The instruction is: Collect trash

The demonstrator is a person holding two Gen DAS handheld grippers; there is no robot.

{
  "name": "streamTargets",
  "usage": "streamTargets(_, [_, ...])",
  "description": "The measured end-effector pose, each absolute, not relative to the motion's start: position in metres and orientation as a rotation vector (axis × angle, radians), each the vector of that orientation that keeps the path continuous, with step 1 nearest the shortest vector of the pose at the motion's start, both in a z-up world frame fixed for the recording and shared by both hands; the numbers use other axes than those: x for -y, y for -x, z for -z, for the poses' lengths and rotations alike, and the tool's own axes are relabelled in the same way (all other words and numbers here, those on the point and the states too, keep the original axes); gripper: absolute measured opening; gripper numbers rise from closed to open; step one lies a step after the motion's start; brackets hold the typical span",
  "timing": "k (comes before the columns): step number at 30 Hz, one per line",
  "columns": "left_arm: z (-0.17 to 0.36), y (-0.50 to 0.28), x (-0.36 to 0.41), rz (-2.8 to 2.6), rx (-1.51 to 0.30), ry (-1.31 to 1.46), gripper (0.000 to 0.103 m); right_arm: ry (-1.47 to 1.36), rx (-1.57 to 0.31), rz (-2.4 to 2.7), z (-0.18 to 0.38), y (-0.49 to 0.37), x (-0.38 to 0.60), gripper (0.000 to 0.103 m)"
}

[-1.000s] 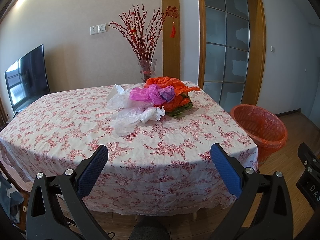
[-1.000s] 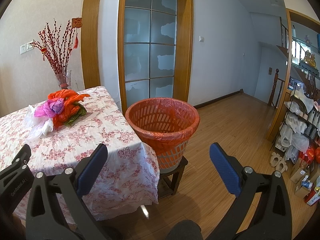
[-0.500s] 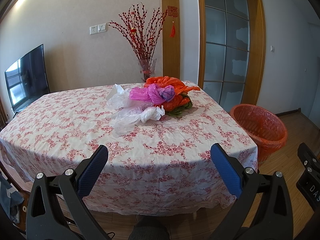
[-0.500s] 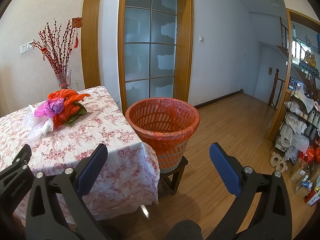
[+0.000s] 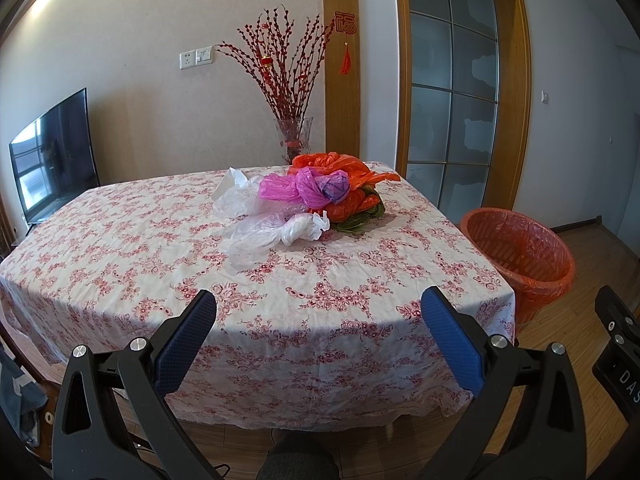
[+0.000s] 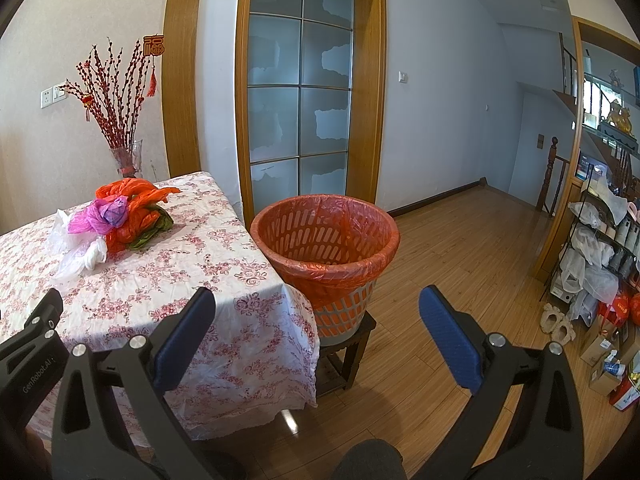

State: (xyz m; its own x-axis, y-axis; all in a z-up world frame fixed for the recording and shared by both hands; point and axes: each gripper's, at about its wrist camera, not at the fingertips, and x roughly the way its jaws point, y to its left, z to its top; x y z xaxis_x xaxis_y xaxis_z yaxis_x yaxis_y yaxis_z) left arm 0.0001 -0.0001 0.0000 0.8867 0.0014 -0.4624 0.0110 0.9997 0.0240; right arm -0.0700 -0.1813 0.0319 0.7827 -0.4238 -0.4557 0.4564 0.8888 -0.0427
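Both claws gaped empty, short of the table [image 5: 120,248]; bags [image 5: 304,200] looked light, floppy, slippery: pinch a bunched knot.

A white tablecloth printed with small red and pink flowers [image 5: 160,240] is seen over the table. On its far right part, crumpled plastic bags are heaped: clear white film [image 5: 276,232] nearest, translucent magenta-pink film [image 5: 300,188] with a purple patch behind it, bright orange-red film [image 5: 340,168] farthest, and a dark green piece [image 5: 360,218] at the right edge. To the right, a white slotted plastic basket lined with an orange-red bag [image 6: 326,240] is shown. Royal-blue textured pads [image 5: 450,336] are carried on matte black gripper frames. The floor is warm brown wood planking [image 6: 460,248].
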Motion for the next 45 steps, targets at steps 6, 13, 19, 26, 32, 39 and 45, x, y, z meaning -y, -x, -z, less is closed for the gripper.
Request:
streamTargets(6, [0.000,0.000,0.000,0.005,-0.481,-0.027,0.101,-0.072,-0.475,0.476,-0.032,0.070,0.182,0.099])
streamTargets(13, [0.000,0.000,0.000,0.005,-0.481,-0.026,0.101,-0.072,-0.475,0.476,-0.032,0.070,0.183,0.099])
streamTargets(19, [0.000,0.000,0.000,0.004,-0.483,-0.026,0.101,-0.071,-0.475,0.476,-0.032,0.069,0.181,0.099])
streamTargets(26, [0.007,-0.012,-0.002,-0.016,-0.510,-0.009,0.101,-0.080,-0.496,0.470,-0.023,0.060,0.188,0.099])
streamTargets(32, [0.009,-0.047,-0.031,-0.054,-0.561,0.047,0.101,-0.099,-0.519,0.423,-0.017,0.037,0.191,0.099])
streamTargets(39, [0.007,-0.091,-0.076,-0.114,-0.586,0.092,0.101,-0.079,-0.549,0.331,-0.015,-0.011,0.175,0.099])
streamTargets(45, [0.005,-0.125,-0.106,-0.203,-0.587,0.066,0.101,-0.122,-0.586,0.214,-0.018,-0.069,0.154,0.099])
